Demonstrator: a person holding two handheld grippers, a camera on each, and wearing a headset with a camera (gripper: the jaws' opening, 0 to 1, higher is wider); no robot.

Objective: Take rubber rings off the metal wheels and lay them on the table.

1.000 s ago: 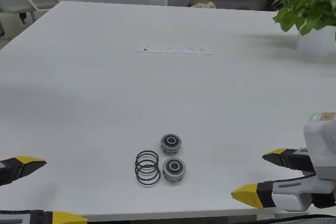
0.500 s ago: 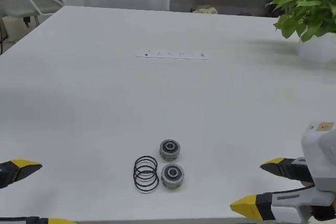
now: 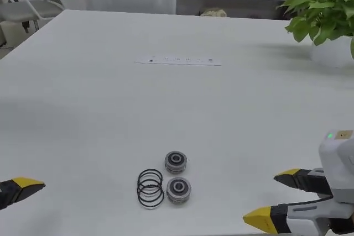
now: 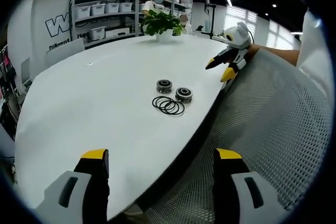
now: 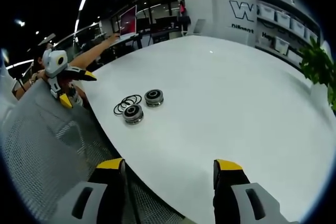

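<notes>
Left gripper view: my left gripper (image 4: 161, 157) sat at the table (image 4: 94, 103) edge, jaws wide apart, nothing btwn them. Well ahead lay the rubber rings (image 4: 168, 105), a loose overlapping pile of thin black loops flat on the tabletop. Just behind them stood the first wheel (image 4: 184, 94) and the second wheel (image 4: 165, 85), side by side, close together. My right gripper (image 4: 218, 70) showed across the corner, jaws apart, empty, well apart from the parts.

Right gripper view: its own jaws were spread and held nothing. Rings and both wheels lay well ahead, up-left; the rings were just beside the first wheel. Touching or not, couldn't tell.

Head view: wheels one behind the other, ring pile immediately left of the nearer one. Grippers low at either side, neither near the work. A potted plant (image 3: 323, 4) stood far right.

Progress, my read: several rings were already off and laid down, so most of the job looked done. Whether either wheel had a ring left in its groove was too small to tell. If so, that's what was left.
</notes>
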